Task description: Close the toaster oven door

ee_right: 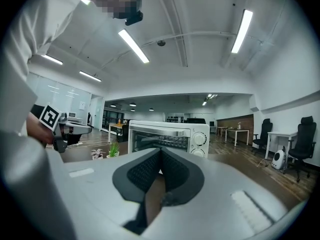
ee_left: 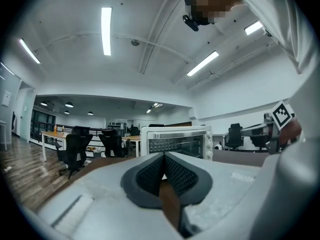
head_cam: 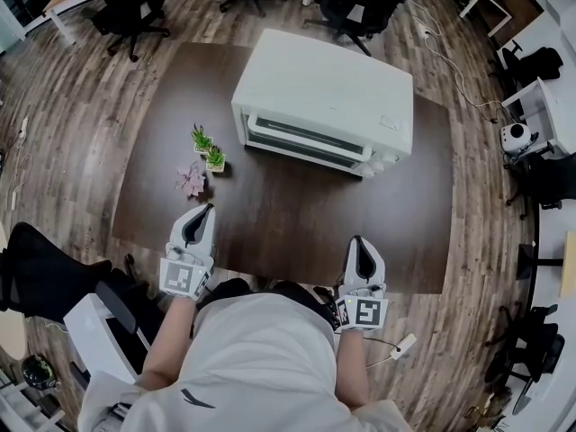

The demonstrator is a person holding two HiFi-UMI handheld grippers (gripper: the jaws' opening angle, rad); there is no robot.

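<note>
White toaster oven on brown table; left claw, right claw both clenched, empty.

One white toaster oven is sitting on one dark table. Three small potted plants are standing there: two green plants and one pinkish plant. Two grippers are showing, the left gripper and the right gripper

Dark brown table with white toaster oven, three small potted plants
</note>
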